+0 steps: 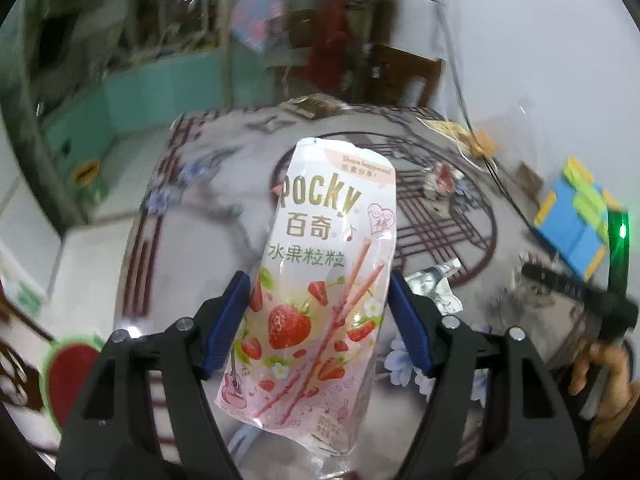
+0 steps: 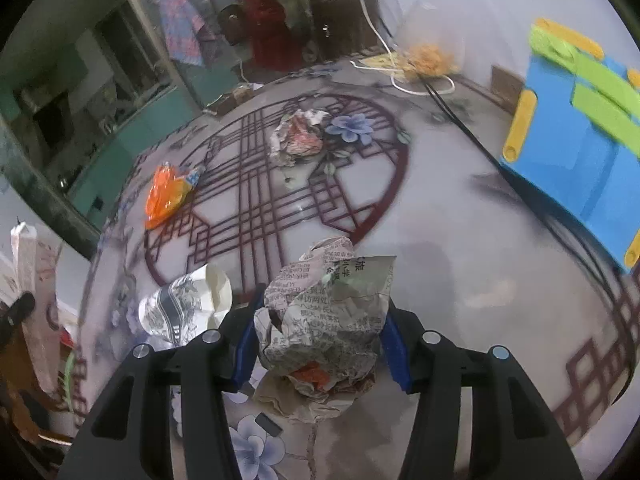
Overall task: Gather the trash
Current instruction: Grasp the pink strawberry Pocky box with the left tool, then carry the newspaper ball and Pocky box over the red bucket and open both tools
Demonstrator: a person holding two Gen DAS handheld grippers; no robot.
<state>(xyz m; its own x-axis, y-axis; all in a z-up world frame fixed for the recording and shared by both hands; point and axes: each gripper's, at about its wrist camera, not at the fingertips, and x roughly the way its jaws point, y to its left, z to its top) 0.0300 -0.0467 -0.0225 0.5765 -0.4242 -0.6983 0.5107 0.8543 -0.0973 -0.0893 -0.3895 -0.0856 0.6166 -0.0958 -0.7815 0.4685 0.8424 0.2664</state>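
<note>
Pink Pocky wrapper [image 1: 320, 280] is clamped lengthwise in the left gripper [image 1: 318, 320], long axis pointing far; crumpled newspaper [image 2: 324, 316] is pinched by the right gripper [image 2: 320, 336].

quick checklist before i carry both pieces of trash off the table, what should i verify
1. Left gripper shut on the Pocky wrapper: ok, pads on both edges.
2. Right gripper shut on the newspaper ball: ok.
3. Newspaper ball lifted off the table: cannot tell.
4. Trash left behind: not ok; orange wrapper, paper cup and crumpled wrapper remain.
5. Black cable away from both grippers: ok.
6. Bin location: cannot tell.
</note>
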